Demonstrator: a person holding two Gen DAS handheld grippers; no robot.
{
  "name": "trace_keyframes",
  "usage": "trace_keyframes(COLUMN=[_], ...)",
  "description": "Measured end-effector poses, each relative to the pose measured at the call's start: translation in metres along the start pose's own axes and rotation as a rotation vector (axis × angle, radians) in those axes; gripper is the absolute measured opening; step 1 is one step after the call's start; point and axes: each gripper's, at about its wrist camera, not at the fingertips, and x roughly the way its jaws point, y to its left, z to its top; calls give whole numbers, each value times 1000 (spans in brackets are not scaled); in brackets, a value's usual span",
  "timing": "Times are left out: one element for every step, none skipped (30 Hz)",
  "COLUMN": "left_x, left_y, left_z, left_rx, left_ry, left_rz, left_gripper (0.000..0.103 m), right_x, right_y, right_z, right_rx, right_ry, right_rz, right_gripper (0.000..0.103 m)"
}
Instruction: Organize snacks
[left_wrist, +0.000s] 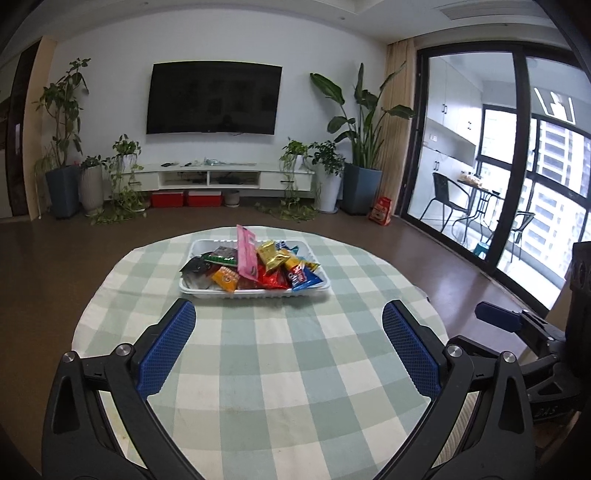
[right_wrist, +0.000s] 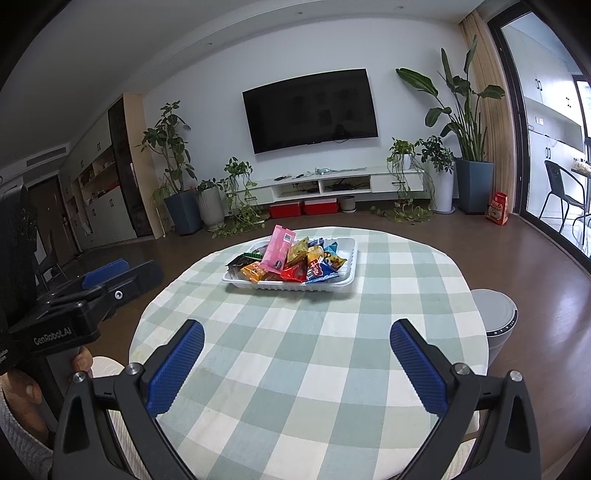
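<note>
A white tray (left_wrist: 255, 294) sits at the far side of the round table with a green checked cloth (left_wrist: 258, 369). It holds several snack packets, among them a tall pink packet (left_wrist: 246, 254), a gold one (left_wrist: 269, 254), an orange one (left_wrist: 225, 278) and a blue one (left_wrist: 306, 280). My left gripper (left_wrist: 289, 314) is open and empty, above the cloth short of the tray. In the right wrist view the tray (right_wrist: 343, 282) and pink packet (right_wrist: 279, 247) lie ahead. My right gripper (right_wrist: 296, 334) is open and empty over the cloth (right_wrist: 295, 369).
A grey round bin (right_wrist: 495, 317) stands beside the table's right edge. The right gripper's body (left_wrist: 532, 325) shows at the right of the left wrist view, the left gripper's body (right_wrist: 92, 291) at the left of the right wrist view. TV, plants and glass doors are beyond.
</note>
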Motion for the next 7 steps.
trace_keyframes(left_x=[3, 6, 10, 12, 15, 17, 20], left_y=[2, 3, 5, 7, 9, 11, 13], left_z=[-1, -2, -4, -5, -6, -8, -10], left_rx=[4, 8, 5, -1, -2, -4, -6], left_ry=[6, 16, 20, 27, 34, 38, 45], left_rz=[20, 39, 49, 66, 76, 80, 93], left_gripper=[103, 103, 103, 103, 103, 103, 103], right_x=[2, 4, 5, 6, 7, 7, 9], right_y=[1, 1, 0, 0, -1, -2, -2], right_z=[0, 0, 1, 1, 1, 0, 1], right_rx=[0, 0, 1, 5, 7, 10, 11], right_ry=[3, 6, 9, 11, 14, 17, 21], right_rz=[1, 1, 2, 2, 3, 2, 1], right_gripper=[103, 103, 103, 103, 103, 103, 103])
